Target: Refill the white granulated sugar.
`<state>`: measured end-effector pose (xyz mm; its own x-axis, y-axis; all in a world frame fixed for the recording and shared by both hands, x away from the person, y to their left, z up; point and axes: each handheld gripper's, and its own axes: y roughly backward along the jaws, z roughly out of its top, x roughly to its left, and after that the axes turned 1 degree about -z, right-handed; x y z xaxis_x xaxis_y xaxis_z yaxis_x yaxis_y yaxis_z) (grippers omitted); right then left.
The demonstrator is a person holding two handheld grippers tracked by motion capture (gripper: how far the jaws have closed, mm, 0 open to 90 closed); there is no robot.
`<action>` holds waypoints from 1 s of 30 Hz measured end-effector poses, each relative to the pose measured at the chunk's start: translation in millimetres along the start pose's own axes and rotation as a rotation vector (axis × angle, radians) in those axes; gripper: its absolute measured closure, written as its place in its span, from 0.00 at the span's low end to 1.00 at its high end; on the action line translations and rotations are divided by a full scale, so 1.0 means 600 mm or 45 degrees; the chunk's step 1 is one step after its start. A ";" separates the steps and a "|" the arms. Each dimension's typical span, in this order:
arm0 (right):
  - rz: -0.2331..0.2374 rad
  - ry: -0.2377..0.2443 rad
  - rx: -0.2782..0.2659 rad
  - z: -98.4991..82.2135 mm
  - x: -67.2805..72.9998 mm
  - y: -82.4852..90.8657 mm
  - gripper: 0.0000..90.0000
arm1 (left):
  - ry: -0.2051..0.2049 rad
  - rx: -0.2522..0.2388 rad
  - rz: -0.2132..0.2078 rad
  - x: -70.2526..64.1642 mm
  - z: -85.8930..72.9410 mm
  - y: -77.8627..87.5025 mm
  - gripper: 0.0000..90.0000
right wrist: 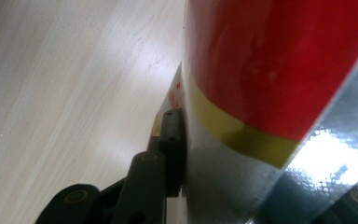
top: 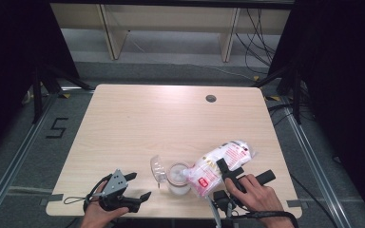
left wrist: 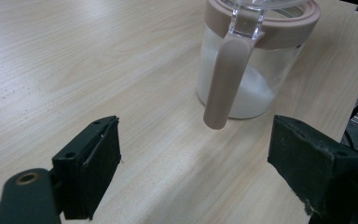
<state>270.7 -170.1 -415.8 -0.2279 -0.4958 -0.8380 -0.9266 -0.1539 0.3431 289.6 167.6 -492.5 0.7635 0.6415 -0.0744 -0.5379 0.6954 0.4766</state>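
A glass jar (top: 178,180) with a brown rim stands near the table's front edge, its clear lid (top: 158,168) flipped open to the left. In the left gripper view the jar (left wrist: 249,70) holds white powder, and its brown handle (left wrist: 223,79) faces me. A white and pink bag (top: 221,161) with a red label lies tilted, its lower end over the jar's mouth. My right gripper (top: 230,173) is shut on the bag; up close one jaw presses the bag's red and silver side (right wrist: 261,93). My left gripper (top: 140,186) stands open left of the jar, its jaws (left wrist: 200,172) apart with nothing between them.
The wooden table (top: 171,123) has a round cable hole (top: 211,98) near its far right edge. Black drapes stand at both sides. Wooden furniture legs and loose cables lie on the floor beyond the table.
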 end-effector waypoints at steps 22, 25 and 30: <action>0.014 -0.177 -0.072 -0.009 0.006 -0.008 0.83 | -0.029 -0.005 0.002 0.003 0.002 0.002 0.18; 0.005 -0.116 -0.084 -0.009 0.001 -0.009 0.83 | -0.032 0.001 0.010 0.003 0.002 0.002 0.18; 0.009 -0.167 -0.102 -0.015 -0.001 -0.008 0.83 | -0.027 -0.015 0.002 0.002 0.002 0.002 0.18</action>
<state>278.2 -176.8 -413.1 -0.2768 -0.3818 -0.8818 -0.8990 -0.2212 0.3779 290.4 168.9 -491.2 0.7700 0.6357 -0.0549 -0.5432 0.6982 0.4662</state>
